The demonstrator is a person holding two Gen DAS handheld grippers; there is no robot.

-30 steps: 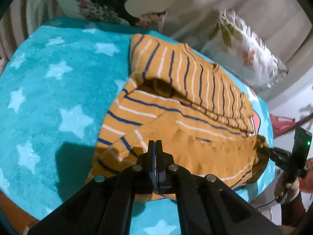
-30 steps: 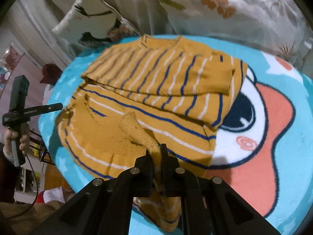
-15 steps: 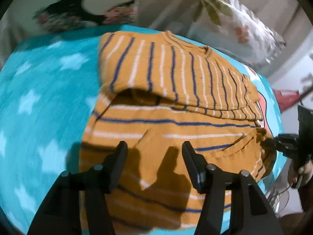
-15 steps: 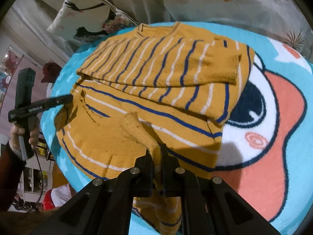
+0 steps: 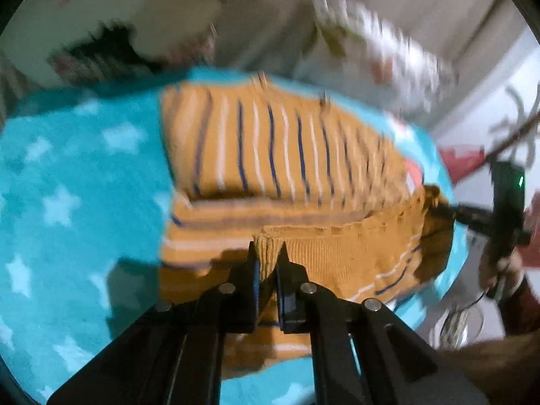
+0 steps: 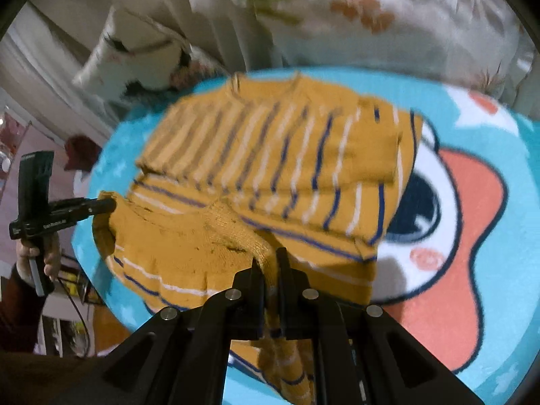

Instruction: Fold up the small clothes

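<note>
A mustard sweater (image 5: 287, 155) with blue and white stripes lies on a teal blanket (image 5: 67, 185), its sleeves folded across the chest. My left gripper (image 5: 268, 249) is closing its jaws on the ribbed bottom hem, and the pads pinch the knit and hold it raised. In the right wrist view, my right gripper (image 6: 268, 256) is shut on the other part of the sweater's (image 6: 270, 155) hem, which hangs down between its fingers. Each view shows the other gripper at the far hem corner: the right gripper (image 5: 452, 212) and the left gripper (image 6: 101, 204). Both views are blurred.
The blanket (image 6: 489, 236) carries a cartoon eye and an orange shape to the right of the sweater. Flowered pillows (image 6: 371, 17) and a bird pillow (image 6: 135, 60) lean behind it. A hand in a dark red sleeve (image 6: 37, 256) holds the left gripper past the blanket's edge.
The left gripper opened, moved onto the bottom hem and closed on it. Both grippers rose, so the lower edge of the sweater now hangs lifted off the blanket.
</note>
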